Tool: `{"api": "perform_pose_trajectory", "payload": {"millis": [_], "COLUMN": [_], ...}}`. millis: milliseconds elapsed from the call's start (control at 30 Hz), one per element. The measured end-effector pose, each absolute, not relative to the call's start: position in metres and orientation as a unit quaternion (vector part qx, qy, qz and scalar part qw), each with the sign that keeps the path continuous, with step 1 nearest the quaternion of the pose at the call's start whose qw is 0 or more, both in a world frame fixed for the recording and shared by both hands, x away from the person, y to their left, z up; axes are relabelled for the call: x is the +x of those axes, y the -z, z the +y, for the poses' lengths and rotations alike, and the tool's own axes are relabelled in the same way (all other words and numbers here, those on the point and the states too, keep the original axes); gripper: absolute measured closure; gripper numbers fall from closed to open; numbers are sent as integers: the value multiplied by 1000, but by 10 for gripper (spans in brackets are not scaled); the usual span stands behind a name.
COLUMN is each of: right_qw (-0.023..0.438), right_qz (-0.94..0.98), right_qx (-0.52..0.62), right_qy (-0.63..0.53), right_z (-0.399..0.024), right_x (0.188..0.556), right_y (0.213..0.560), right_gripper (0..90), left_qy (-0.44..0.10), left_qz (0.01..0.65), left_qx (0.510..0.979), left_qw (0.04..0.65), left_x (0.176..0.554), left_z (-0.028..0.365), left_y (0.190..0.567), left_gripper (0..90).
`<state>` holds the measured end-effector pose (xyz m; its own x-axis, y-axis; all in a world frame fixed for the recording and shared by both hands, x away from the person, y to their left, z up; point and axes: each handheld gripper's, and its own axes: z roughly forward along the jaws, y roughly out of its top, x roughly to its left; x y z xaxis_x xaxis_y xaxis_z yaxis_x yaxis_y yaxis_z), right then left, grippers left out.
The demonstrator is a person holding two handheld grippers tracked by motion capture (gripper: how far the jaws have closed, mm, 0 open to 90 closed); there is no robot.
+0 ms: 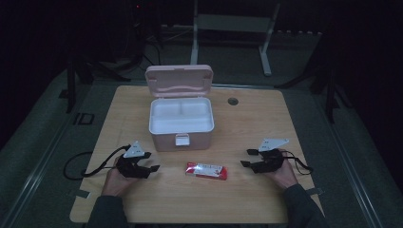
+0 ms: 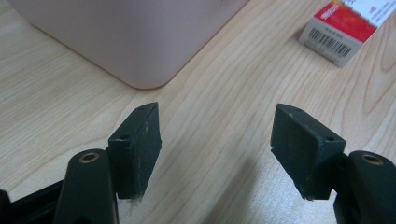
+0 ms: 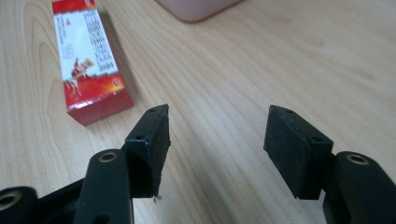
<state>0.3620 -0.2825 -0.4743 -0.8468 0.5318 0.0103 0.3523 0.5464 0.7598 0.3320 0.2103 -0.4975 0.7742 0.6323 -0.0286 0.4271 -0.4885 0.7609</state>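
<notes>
wooden table (image 1: 142,199) lay under dim light; a red and white packet (image 1: 206,170) rested flat just before the open pink box (image 1: 180,124). left gripper (image 1: 153,162) and right gripper (image 1: 245,158) flanked the packet, apart from it, jaws spread wide, holding nothing.

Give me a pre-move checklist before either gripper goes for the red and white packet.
1. Left gripper open, nothing between the jaws: ok.
2. Right gripper open, nothing between the jaws: ok.
3. Packet lies flat on the table, between the grippers, untouched: ok.
4. Pink box lid up, white tray inside looks bare: ok.
5. Table between packet and box free of obstacles: ok.
6. Whether the packet fits the tray compartment: cannot tell.
</notes>
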Motion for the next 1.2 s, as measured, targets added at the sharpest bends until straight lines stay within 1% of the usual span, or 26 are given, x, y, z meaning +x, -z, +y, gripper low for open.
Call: {"api": "perform_pose_trajectory", "payload": {"millis": [267,333,367,400,533,567,600,633,667,700,733,800,867,933,1033,1200], "right_qw": [118,122,122,124,119,118,118,114,114,110,110,105,104,99,92,91], "right_qz": [890,898,898,903,910,915,915,920,920,926,926,931,932,935,938,947], "right_qx": [227,212,212,202,189,179,179,170,170,158,158,146,144,134,132,117], "right_qy": [-378,-366,-366,-359,-350,-341,-341,-334,-334,-325,-325,-318,-315,-314,-306,-285], "right_z": [-267,-255,-255,-248,-234,-222,-222,-212,-212,-200,-200,-184,-181,-168,-160,-134], "right_x": [353,351,351,350,348,346,346,344,344,343,343,341,341,342,342,343], "right_y": [460,452,452,448,444,443,443,441,441,441,441,442,442,444,445,451], "right_gripper": [414,454,454,475,493,516,516,527,527,530,530,537,541,543,531,505], "left_qy": [-138,-139,-138,-138,-139,-137,-137,-138,-138,-137,-137,-138,-139,-138,-138,-136], "left_qz": [315,317,318,318,319,321,321,322,322,321,322,321,321,320,318,319], "left_qx": [849,848,849,849,851,852,852,853,853,855,855,856,855,857,860,860], "left_qw": [402,400,400,398,394,391,391,386,386,385,383,382,382,379,374,373], "left_x": [326,326,326,325,324,324,324,324,324,324,324,324,324,324,325,324], "left_z": [213,214,214,213,213,213,213,212,212,212,212,212,212,212,211,210], "left_y": [494,494,494,494,494,495,495,495,495,496,496,496,496,496,497,497], "left_gripper": [332,332,332,332,332,333,333,337,338,339,339,341,341,341,347,352]}}
